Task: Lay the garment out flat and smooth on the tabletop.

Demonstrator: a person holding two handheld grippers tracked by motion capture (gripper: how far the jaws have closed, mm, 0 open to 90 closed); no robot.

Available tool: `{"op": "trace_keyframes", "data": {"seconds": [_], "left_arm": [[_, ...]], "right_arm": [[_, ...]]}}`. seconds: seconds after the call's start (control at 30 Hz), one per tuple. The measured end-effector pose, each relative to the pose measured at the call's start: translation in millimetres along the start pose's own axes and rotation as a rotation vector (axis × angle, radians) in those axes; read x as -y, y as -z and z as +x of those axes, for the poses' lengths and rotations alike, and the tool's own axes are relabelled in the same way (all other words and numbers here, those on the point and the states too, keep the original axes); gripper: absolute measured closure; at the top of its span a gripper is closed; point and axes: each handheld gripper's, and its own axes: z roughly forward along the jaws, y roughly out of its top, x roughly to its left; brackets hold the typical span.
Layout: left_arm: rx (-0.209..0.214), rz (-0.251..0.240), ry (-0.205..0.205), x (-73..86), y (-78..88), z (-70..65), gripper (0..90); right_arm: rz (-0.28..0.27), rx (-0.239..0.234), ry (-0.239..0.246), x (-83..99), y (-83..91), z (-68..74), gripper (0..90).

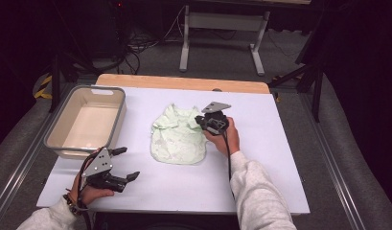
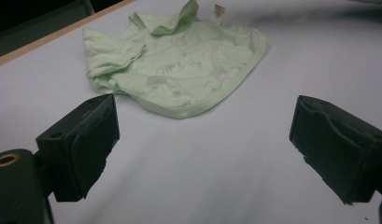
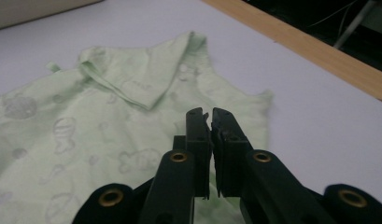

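A pale green baby garment (image 1: 177,136) printed with faint fish lies crumpled flat in the middle of the white table (image 1: 260,158). My right gripper (image 1: 200,120) is at the garment's upper right edge, and a hand holds it from the right. In the right gripper view its jaws (image 3: 208,113) stand together just above the cloth (image 3: 86,135), with nothing seen between them. My left gripper (image 1: 129,163) rests near the table's front left with its jaws wide apart and empty. In the left gripper view the garment (image 2: 179,65) lies beyond the jaws (image 2: 205,122).
A grey plastic bin (image 1: 121,115) stands at the table's left, its inside bare. A wooden strip (image 1: 184,82) runs along the far edge. Past the table are a stand's metal legs (image 1: 185,43) and cables on the floor.
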Motion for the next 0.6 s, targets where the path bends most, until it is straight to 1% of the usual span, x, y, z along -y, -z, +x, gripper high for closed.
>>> {"op": "trace_keyframes", "data": {"seconds": [0.03, 0.1, 0.13, 0.17, 0.2, 0.23, 0.3, 0.33, 0.4, 0.53, 0.6], "left_arm": [[-0.001, 0.003, -0.004, -0.2, 0.8, -0.7, 9.1], [-0.001, 0.003, -0.004, -0.3, 1.1, -1.5, 9.1], [-0.003, 0.003, -0.005, -0.3, 0.3, -1.5, 9.2], [-0.002, 0.005, -0.006, -0.4, -0.4, -1.8, 9.1], [-0.001, 0.009, -0.009, -0.7, -1.0, -2.1, 9.2], [0.001, 0.011, -0.009, -1.0, -1.8, -2.7, 9.1], [0.003, 0.010, -0.012, -1.3, -2.5, -2.8, 9.2], [0.003, 0.013, -0.016, -1.3, -3.0, -2.2, 9.2], [0.005, 0.017, -0.009, -0.6, -4.5, -1.5, 9.2], [0.007, 0.016, -0.009, -0.5, -4.0, -2.2, 9.3], [0.011, 0.015, -0.007, -0.6, -4.0, -2.4, 9.3]], "right_arm": [[-0.007, 0.008, -0.012, 2.5, 6.1, -5.8, 86.0], [0.008, 0.057, -0.017, 12.6, 15.6, -17.4, 86.4], [0.014, 0.056, -0.036, 17.2, 16.2, -21.5, 86.6], [0.023, 0.044, -0.067, 23.5, 14.9, -26.0, 87.2], [0.042, 0.038, -0.083, 29.0, 11.7, -29.0, 88.7], [0.065, 0.031, -0.087, 33.2, 7.8, -29.4, 89.8], [0.064, -0.002, -0.086, 37.7, 3.7, -26.9, 89.5], [0.063, -0.002, -0.078, 37.7, 2.7, -25.4, 89.9], [0.061, -0.015, -0.070, 36.8, -0.4, -23.2, 90.0], [0.092, -0.025, -0.027, 35.3, -7.9, -15.4, 90.0], [0.104, -0.030, -0.025, 36.5, -12.1, -14.2, 90.0]]}}
